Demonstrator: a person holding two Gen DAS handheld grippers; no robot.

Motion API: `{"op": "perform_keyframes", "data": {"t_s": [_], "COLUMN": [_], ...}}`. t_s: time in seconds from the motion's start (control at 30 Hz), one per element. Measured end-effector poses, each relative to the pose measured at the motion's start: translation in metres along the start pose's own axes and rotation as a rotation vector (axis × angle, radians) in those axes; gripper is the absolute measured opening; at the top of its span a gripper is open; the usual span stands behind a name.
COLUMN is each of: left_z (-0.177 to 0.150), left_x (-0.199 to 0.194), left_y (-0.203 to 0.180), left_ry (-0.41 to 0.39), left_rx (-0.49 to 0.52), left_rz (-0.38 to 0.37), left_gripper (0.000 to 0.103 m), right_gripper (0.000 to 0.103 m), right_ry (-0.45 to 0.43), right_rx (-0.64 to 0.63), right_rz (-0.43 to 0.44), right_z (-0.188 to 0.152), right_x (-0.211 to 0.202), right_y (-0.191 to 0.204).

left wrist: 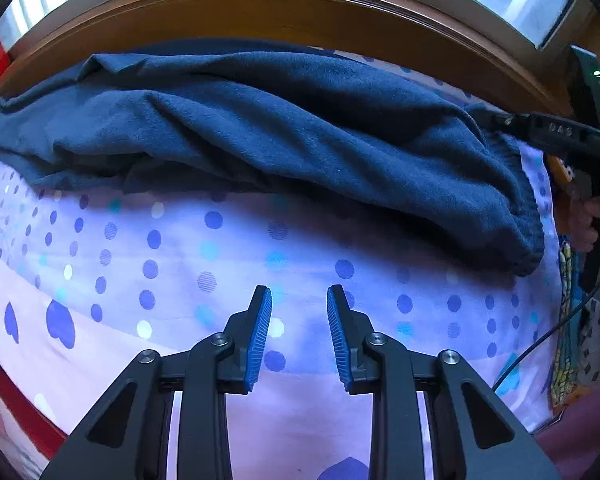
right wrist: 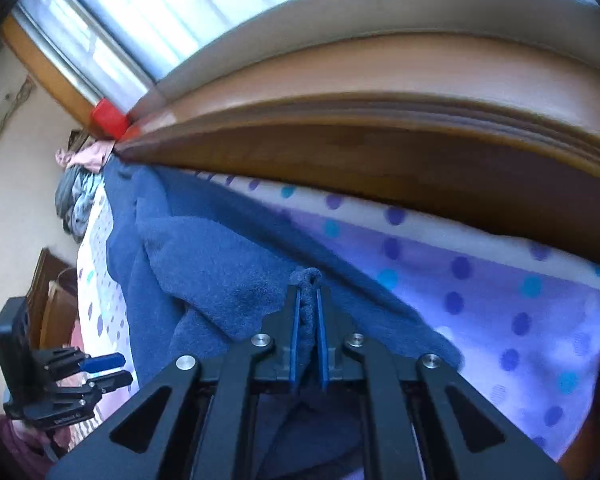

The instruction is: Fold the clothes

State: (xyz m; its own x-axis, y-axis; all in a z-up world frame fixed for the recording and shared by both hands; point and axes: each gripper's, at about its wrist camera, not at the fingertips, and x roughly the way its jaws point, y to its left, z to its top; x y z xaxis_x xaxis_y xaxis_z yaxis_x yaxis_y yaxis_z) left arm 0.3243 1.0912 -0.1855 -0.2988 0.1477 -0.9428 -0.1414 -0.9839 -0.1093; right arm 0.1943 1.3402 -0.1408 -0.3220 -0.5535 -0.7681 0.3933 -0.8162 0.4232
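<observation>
**Kid:** Blue and fuzzy! What is that big thing on the bed?

**Helper:** It looks like a dark blue fleece garment (left wrist: 284, 128). It lies in a long bumpy heap on the dotted bed sheet (left wrist: 220, 264), close to the wooden bed board (left wrist: 300, 16). I think it could be soft pants, because one end has a stretchy cuff (left wrist: 528, 216).

**Kid:** Is it folded yet?

**Helper:** No. It is all wrinkled and bunched up. I see no neat fold anywhere, so I think the job has only just begun. It needs to be pulled flat, then folded over, maybe more than once.

**Kid:** What is the right tool (right wrist: 308, 300) doing?

**Helper:** Its two blue pads (right wrist: 294, 336) are squeezed tight on a little pinch of the blue cloth. A bit of fleece pokes up between them.

**Kid:** And the left tool (left wrist: 299, 320)?

**Helper:** It hangs over the bare sheet, near the garment but not touching it. Its pads stand a little apart with nothing between them.

**Kid:** What comes next?

**Helper:** My guess is the left tool needs to grab another edge, so both can stretch the cloth out flat.

**Kid:** What is that gray pile far away?

**Helper:** More clothes (right wrist: 74, 200), I think, at the end of the bed. They wait too.
</observation>
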Motion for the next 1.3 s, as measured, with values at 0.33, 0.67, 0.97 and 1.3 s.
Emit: {"op": "perform_keyframes", "data": {"t_s": [0.33,0.67,0.97,1.3], "left_z": [0.003,0.0,-0.025,-0.043], "left_x": [-0.004,-0.016,-0.008,-0.025], "left_y": [-0.01,-0.01,-0.091,-0.045], "left_ry": [-0.009,-0.053,-0.023,-0.008], "left_rx": [0.025,0.012,0.249,0.103], "left_rz": [0.002,-0.066,-0.213,-0.221], "left_gripper": [0.029,0.029,0.029,0.029], "right_gripper": [0.005,0.038,0.052,0.052], "right_ry": [-0.049,-0.061,0.05,0.022], "right_rx": [0.07,0.153,0.133,0.023], "right_rz": [-0.149,-0.155,0.04,0.167], "right_z": [-0.02,-0.022,-0.058,-0.112], "right_x": [-0.029,-0.029,-0.06,-0.053], "right_y": [-0.008,-0.029,-0.03,-0.001]}}
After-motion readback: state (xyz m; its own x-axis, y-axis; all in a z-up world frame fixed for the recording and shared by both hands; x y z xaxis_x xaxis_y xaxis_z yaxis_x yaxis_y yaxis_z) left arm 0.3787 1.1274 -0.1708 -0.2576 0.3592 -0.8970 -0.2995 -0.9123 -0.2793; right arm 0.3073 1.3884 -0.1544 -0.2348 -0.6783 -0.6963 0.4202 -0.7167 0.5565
